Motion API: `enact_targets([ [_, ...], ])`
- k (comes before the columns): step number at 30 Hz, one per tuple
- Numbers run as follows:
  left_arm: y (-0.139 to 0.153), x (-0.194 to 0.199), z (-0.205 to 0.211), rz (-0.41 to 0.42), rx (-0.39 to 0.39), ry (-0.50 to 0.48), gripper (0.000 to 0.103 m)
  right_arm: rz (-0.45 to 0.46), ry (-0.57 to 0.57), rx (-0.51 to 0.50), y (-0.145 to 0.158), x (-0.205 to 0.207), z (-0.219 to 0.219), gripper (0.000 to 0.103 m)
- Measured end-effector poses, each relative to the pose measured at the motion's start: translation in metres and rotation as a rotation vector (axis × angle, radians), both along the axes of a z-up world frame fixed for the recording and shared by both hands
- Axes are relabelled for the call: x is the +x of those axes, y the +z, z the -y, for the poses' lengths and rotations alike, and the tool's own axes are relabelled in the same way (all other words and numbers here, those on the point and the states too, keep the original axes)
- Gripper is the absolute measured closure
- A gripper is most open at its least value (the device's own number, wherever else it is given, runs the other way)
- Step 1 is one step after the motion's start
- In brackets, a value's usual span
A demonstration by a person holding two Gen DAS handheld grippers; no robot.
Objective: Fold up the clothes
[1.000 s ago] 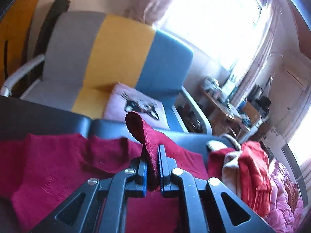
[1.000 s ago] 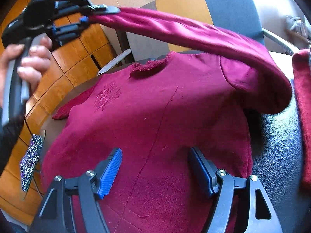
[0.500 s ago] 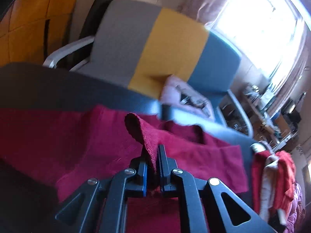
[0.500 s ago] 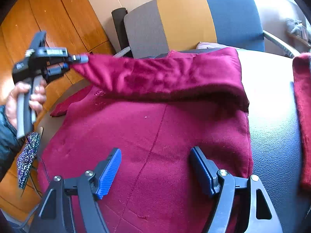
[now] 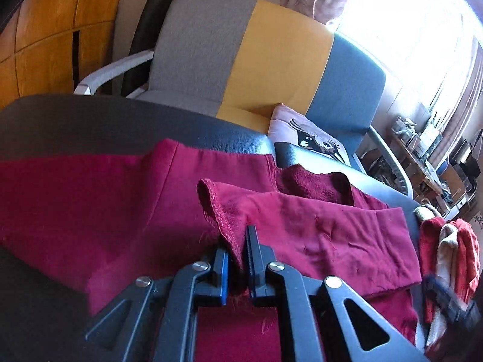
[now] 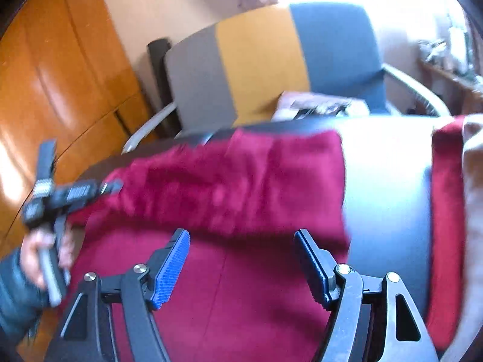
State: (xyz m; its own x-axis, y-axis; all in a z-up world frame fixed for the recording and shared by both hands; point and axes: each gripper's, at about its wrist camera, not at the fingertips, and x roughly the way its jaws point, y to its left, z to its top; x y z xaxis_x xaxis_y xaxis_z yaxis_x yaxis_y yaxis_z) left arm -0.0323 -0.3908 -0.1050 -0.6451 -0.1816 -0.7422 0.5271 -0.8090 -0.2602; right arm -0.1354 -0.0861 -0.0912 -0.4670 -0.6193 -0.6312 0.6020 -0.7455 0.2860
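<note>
A dark red sweater (image 5: 99, 211) lies spread on a black padded surface (image 5: 90, 123). My left gripper (image 5: 238, 259) is shut on the cuff of its sleeve (image 5: 317, 235), which is drawn across the sweater's body. In the right wrist view the left gripper (image 6: 108, 187) holds the sleeve (image 6: 241, 181) low at the left, and the sweater body (image 6: 241, 286) lies below it. My right gripper (image 6: 241, 265) is open and empty just above the sweater's lower part.
A grey, yellow and blue armchair (image 5: 271, 69) with a pale cushion (image 5: 305, 132) stands behind the surface. Red and cream clothes (image 5: 446, 256) are piled at the right edge; they also show in the right wrist view (image 6: 449, 211). Wooden panels (image 6: 60, 75) are at the left.
My left gripper has carried the sleeve down and to the left, laying it across the sweater's upper body. The right gripper stayed open and has lifted slightly.
</note>
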Motion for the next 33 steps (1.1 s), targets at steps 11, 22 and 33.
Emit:
enact_targets([
  [11, -0.017, -0.008, 0.008, 0.032, -0.024, -0.002, 0.090, -0.021, -0.076, 0.216, -0.044, -0.025, 0.027, 0.034],
  [22, 0.050, -0.010, -0.046, -0.071, -0.253, -0.050, 0.085, -0.045, -0.046, 0.257, -0.047, -0.023, 0.034, 0.021],
  [33, -0.015, -0.083, -0.040, 0.075, -0.149, -0.109, 0.084, -0.046, -0.035, 0.249, -0.050, -0.020, 0.037, 0.016],
])
